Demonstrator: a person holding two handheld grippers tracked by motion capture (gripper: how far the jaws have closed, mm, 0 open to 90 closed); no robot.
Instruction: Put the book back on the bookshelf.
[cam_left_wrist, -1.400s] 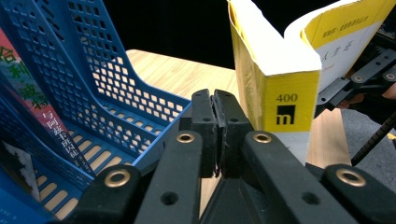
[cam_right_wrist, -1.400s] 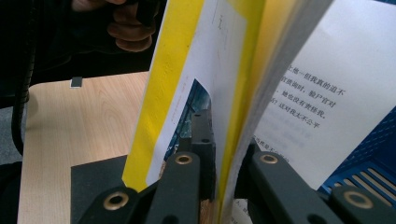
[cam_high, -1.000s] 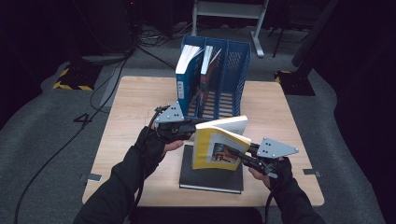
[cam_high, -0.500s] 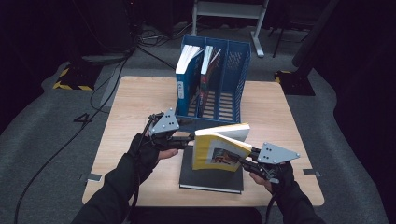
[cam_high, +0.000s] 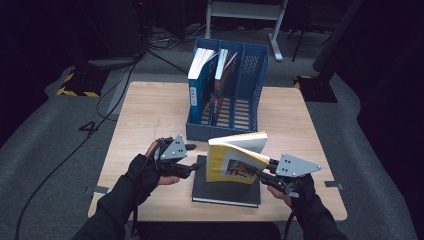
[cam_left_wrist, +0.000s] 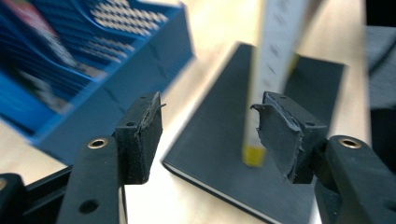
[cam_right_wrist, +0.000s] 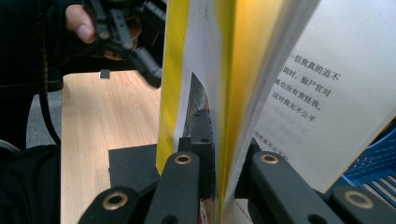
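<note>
Yellow card covers and white pages mark the book (cam_high: 235, 162) that the right hand-held gripper (cam_high: 264, 173) pinches by its lower corner, its jaws pressed tight on cover and pages. The book stands tilted, half fanned open, above the black book (cam_high: 225, 190) that lies flat on the bench (cam_high: 145, 115). A second ago the left hand-held gripper (cam_high: 192, 167) was against the yellow book's left edge; now it has drawn off to the left of the yellow book and dropped lower. Its jaws have just been opening and stand spread with nothing between them; in the left gripper view the yellow book's spine edge (cam_left_wrist: 273, 70) rises just beyond the right-hand pad. The right hand-held gripper has kept its place, and the yellow book leans much as before.

Behind the yellow book the blue file rack (cam_high: 227, 90) stands on the bench, near the yellow book's top edge. Its left two slots hold upright books (cam_high: 202, 75); the slot on the right stands free. Left of the yellow book, past the left hand-held gripper, bare wood runs to the bench edge. The black book's near edge lies close to the front edge of the bench.
</note>
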